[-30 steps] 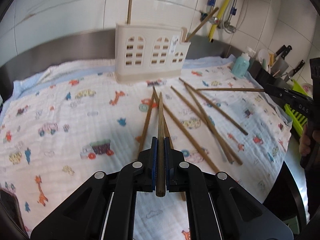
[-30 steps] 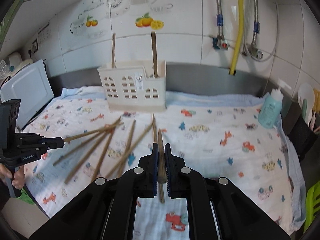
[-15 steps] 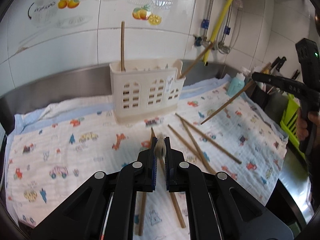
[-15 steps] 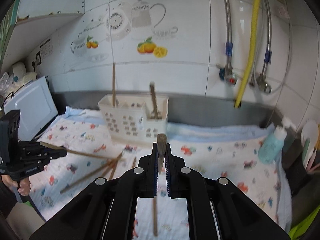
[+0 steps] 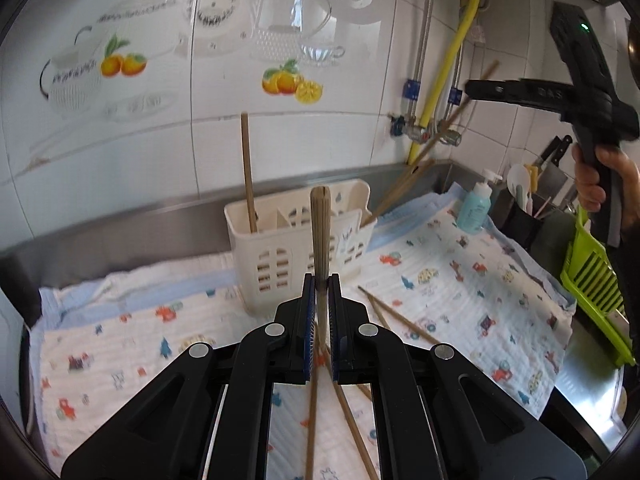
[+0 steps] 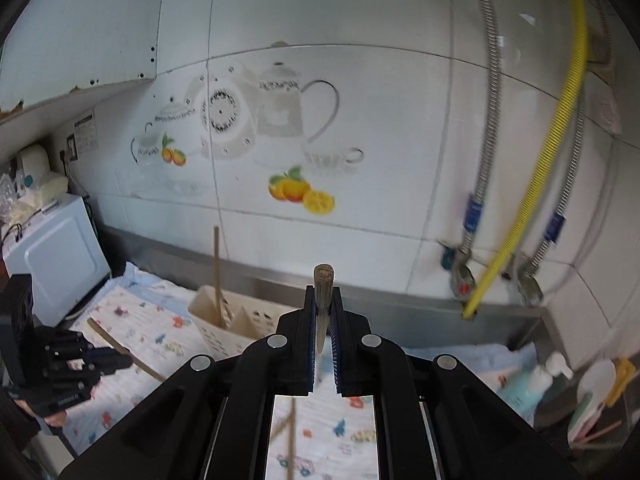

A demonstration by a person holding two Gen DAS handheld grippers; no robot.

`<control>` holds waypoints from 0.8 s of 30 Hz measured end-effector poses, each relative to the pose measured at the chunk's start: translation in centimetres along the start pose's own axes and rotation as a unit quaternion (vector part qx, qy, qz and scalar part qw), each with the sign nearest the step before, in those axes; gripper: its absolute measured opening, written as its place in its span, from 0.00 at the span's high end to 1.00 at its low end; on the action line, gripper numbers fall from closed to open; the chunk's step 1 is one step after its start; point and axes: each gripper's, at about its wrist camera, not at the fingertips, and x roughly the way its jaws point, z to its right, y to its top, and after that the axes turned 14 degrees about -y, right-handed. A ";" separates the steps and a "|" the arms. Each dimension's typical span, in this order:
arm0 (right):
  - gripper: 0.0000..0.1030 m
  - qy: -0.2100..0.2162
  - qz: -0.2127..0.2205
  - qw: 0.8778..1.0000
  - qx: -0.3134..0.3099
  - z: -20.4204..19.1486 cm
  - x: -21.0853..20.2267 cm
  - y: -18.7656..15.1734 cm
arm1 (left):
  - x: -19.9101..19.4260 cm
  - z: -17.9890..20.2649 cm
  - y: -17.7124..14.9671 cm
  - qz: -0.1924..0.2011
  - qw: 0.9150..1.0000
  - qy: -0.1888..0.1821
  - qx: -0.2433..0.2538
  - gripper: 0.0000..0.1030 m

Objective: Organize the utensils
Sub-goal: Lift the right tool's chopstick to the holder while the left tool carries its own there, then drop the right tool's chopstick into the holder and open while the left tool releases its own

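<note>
Left gripper (image 5: 321, 284): pinching a chopstick (image 5: 320, 236), raised above the cloth (image 5: 120, 340).
Right gripper (image 6: 323, 300): clamped on a second chopstick (image 6: 322, 304), up near the wall.
Holder (image 5: 280, 248): on the cloth, one stick upright inside, perhaps another leaning.
Loose chopsticks (image 5: 400, 320): scattered on the cloth.
</note>
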 end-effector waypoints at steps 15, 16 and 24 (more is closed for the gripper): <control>0.94 0.041 -0.066 0.997 -0.018 -3.5 6.8 0.1 | -3.4 0.0 8.6 0.082 0.996 0.027 0.039 0.95; 0.94 0.040 -0.069 0.997 -0.021 -3.6 7.0 -0.2 | -3.3 -0.2 9.1 0.086 0.995 0.032 0.040 0.95; 0.94 0.041 -0.089 0.995 -0.026 -4.0 8.7 -1.6 | -0.6 -2.7 10.9 0.085 0.994 0.064 0.019 0.95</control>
